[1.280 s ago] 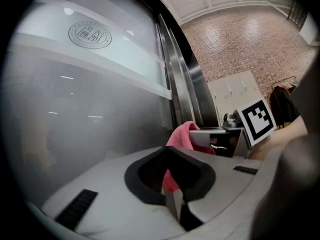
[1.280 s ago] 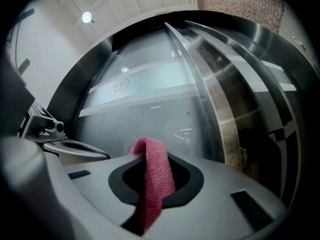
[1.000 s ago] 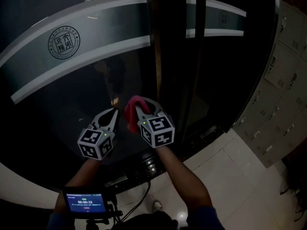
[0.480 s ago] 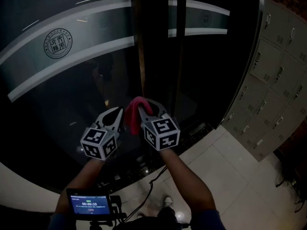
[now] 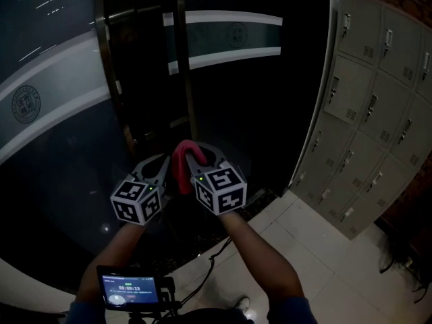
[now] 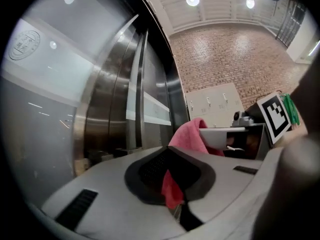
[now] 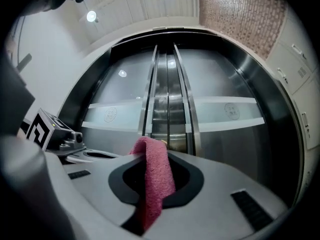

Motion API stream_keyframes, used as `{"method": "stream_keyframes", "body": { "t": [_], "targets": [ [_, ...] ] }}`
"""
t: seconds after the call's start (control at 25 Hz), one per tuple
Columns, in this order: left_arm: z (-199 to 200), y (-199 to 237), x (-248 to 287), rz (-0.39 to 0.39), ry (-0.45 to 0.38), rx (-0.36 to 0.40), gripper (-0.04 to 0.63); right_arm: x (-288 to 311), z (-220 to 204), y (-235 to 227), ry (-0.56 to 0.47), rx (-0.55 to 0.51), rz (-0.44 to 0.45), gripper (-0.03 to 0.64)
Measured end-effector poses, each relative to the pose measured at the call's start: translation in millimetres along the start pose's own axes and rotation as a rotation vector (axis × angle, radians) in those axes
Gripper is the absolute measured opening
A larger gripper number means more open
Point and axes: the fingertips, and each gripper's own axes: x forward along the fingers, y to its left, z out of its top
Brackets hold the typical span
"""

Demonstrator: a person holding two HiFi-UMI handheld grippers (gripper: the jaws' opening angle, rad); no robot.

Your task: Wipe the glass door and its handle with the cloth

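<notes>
Only the gripper views reveal that the left hand-held gripper [image 5: 159, 166] and right hand-held gripper [image 5: 200, 155] both pinch the pink terry cloth [image 5: 181, 169], facing the glass door [image 5: 54, 120].

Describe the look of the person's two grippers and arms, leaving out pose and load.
Left gripper and right gripper match: a pale grey claw lined with black padding, backed by a cube of black-and-white square markers. A small green light glows on the right cube. The forearms are bare; dark blue sleeves show at the bottom edge.
</notes>
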Motion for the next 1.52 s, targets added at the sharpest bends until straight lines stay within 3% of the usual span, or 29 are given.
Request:
{"method": "stream_keyframes", "body": {
  "t": [0.16,0.28,0.44,0.68,0.8,0.92,1.08,1.52],
  "targets": [
    [21.7,-43.1,68.2,0.036,-0.026,-0.024,0.012,-11.9,21.0,-67.7,0.004,-0.017,0.065,0.031],
    [33.8,-57.0,109.4,0.062,0.000,-0.005,0.012,-11.0,35.1,-108.9,-0.006,-0.017,0.106,0.032],
    [50.1,-44.0,159.5,0.093,0.026,0.017,0.012,14.8,44.2,-158.1,-0.013,0.006,0.143,0.031],
    [95.8,-1.5,247.2,0.052,0.014,0.038,0.012,100.2,76.4,-228.1,-0.033,-0.017,0.212,0.032],
    [132.2,18.7,273.5,0.068,-0.036,0.076,0.011,147.8,112.9,-244.9,-0.070,-0.039,0.265,0.031],
    [170.5,40.4,295.4,0.073,-0.079,0.066,0.011,194.5,151.9,-252.4,-0.089,-0.050,0.316,0.032],
    [206.5,68.6,314.6,0.137,-0.087,0.078,0.011,241.7,188.4,-255.5,-0.105,-0.132,0.370,0.032],
    [207.8,90.7,341.0,0.300,-0.046,0.096,0.011,304.7,214.4,-289.5,-0.182,-0.022,0.486,0.032]
  ]
}}
